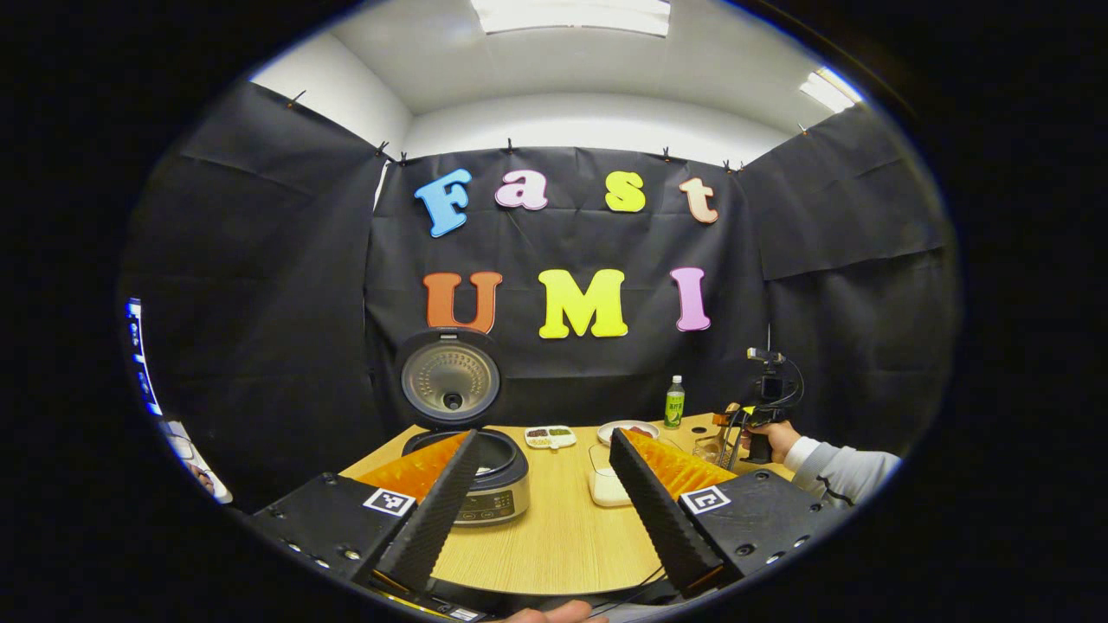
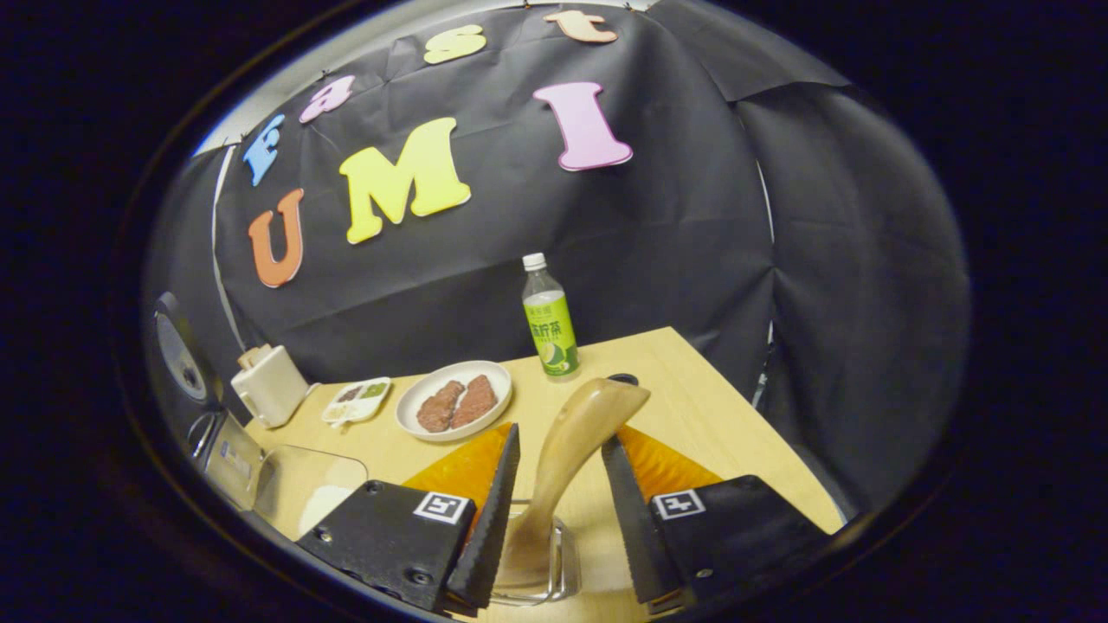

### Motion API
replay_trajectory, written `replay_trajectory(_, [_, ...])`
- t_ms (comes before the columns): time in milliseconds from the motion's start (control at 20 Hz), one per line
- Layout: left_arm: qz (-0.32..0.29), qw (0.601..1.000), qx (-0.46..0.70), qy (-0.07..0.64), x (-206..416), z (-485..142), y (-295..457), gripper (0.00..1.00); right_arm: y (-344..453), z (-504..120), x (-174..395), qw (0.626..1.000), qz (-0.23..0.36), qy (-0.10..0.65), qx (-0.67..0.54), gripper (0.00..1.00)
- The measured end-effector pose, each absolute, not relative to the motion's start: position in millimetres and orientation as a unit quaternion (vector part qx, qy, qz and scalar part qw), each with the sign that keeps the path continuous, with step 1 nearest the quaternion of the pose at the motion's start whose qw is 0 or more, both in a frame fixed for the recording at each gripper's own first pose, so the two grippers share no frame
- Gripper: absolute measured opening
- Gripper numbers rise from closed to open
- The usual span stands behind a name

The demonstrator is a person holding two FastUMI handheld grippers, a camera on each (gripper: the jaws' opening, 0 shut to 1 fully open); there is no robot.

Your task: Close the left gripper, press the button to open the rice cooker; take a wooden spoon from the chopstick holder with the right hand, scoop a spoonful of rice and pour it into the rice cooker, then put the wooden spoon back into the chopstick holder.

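Rice cooker (image 1: 472,472) lid up, far left on tabletop (image 1: 554,536). My left gripper (image 1: 541,497) jaws wide, idle. Right gripper (image 2: 554,510) jaws open astride wooden spoon (image 2: 567,459) in chopstick holder (image 2: 537,562); centre handle, close squarely, lift straight.

Black cloth (image 1: 260,285) is draping the booth walls; ceiling panels (image 1: 571,16) are lighting a wooden table (image 1: 563,528).

A light wooden tabletop (image 1: 554,528) carries the open rice cooker (image 1: 485,484) near its left edge. A divided dish (image 1: 550,437), a plate of meat (image 2: 454,401) and a green-labelled bottle (image 2: 549,318) stand along the far edge. A clear chopstick holder (image 2: 541,558) stands toward the right edge, with the wooden spoon (image 2: 567,450) in it.
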State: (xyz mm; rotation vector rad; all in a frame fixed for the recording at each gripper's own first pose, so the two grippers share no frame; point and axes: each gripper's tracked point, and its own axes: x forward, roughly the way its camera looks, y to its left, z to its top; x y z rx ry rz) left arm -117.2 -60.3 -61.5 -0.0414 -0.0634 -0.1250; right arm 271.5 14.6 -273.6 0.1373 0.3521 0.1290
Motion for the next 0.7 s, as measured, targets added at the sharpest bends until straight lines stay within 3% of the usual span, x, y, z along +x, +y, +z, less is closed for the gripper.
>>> replay_trajectory(50, [-0.065,0.997,-0.023,-0.030,-115,-63,-60,0.96,15,-272,272,0.981,0.067,0.172,0.065,0.58])
replay_trajectory(150, [-0.070,0.997,-0.024,-0.030,-112,-60,-60,0.96,21,-266,268,0.980,0.072,0.172,0.074,0.30])
replay_trajectory(200, [-0.066,0.997,-0.023,-0.031,-113,-59,-55,0.96,25,-261,265,0.980,0.069,0.169,0.078,0.26])
replay_trajectory(400, [-0.064,0.997,-0.015,-0.042,-118,-48,-55,0.96,39,-215,240,0.988,0.071,0.122,0.055,0.20])
replay_trajectory(700, [-0.062,0.996,-0.018,-0.056,-133,-43,-58,0.96,64,-155,208,0.994,0.075,0.074,0.004,0.20])
